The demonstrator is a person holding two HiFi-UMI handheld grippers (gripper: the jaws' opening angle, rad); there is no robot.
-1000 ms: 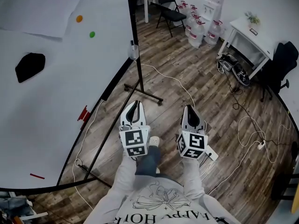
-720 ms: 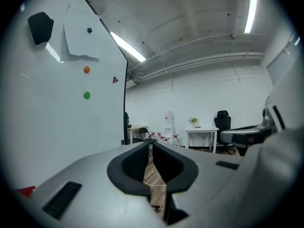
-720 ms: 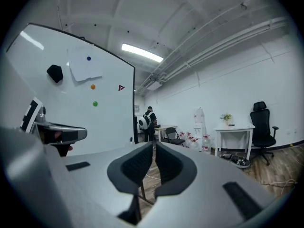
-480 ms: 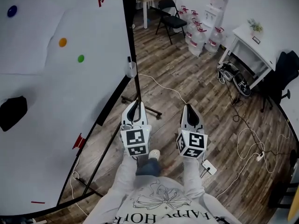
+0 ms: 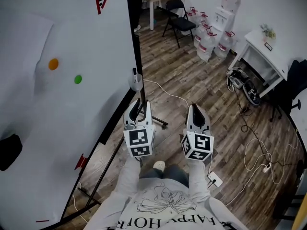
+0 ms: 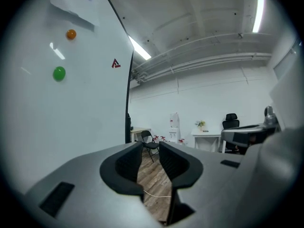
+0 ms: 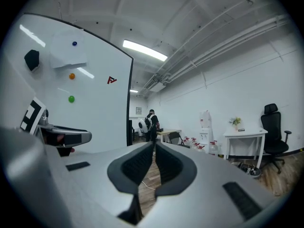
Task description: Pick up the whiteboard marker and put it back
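A big whiteboard (image 5: 62, 95) on a black stand fills the left of the head view. At its right edge hangs a small pale cup (image 5: 135, 81) with a dark pen-like stick standing in it. A small red thing (image 5: 80, 162) sits at the board's lower edge. My left gripper (image 5: 138, 108) is level beside the board, just below the cup; its jaws are opening and nothing is between them (image 6: 151, 153). My right gripper (image 5: 194, 111) is held beside it over the floor, shut and empty (image 7: 154, 151). I can pick out no marker for certain.
Orange (image 5: 53, 64) and green (image 5: 77, 79) magnets and a black eraser (image 5: 7, 152) are on the board. The stand's foot (image 5: 160, 123) and white cables (image 5: 177, 97) lie on the wooden floor. A folding chair (image 5: 175, 16), water bottles (image 5: 211, 37) and a white desk (image 5: 261, 49) stand farther off.
The view has moved along the board: eraser and magnets slid down and left, the cup came nearer. The left jaws, shut before, now stand apart. Both grippers stay side by side.
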